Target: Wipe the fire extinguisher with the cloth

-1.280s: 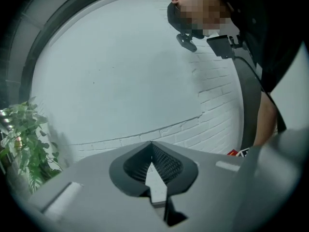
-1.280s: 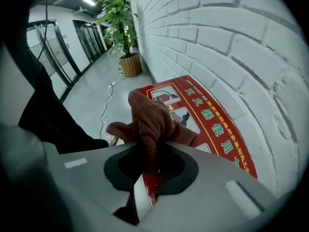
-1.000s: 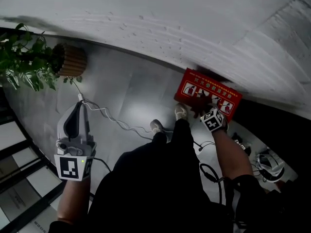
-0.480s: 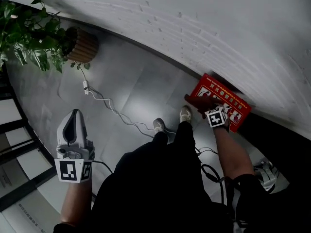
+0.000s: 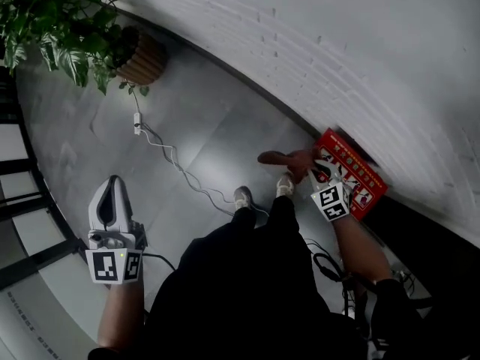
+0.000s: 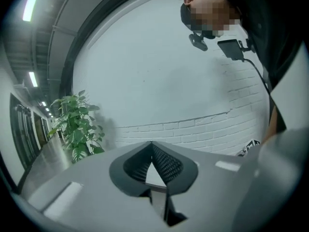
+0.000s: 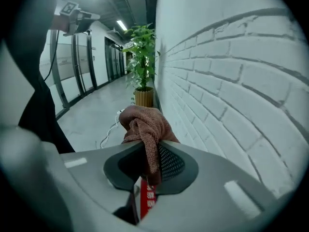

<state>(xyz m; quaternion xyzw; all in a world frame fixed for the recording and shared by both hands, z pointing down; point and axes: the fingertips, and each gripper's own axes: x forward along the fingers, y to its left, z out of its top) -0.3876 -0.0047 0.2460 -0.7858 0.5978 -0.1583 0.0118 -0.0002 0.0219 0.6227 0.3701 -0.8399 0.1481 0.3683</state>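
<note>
- Right gripper (image 7: 150, 153) — jaws closing, pads pinching the cloth (image 7: 144, 124) — hangs just beside the red box (image 5: 352, 172).
- Left gripper (image 6: 151, 149) — jaws together, empty — is well apart from the box.

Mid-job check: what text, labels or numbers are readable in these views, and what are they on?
No text can be read clearly.
Red box: white characters along its top edge, too blurred to read.
Red strip below the cloth: white letters, illegible.
</note>
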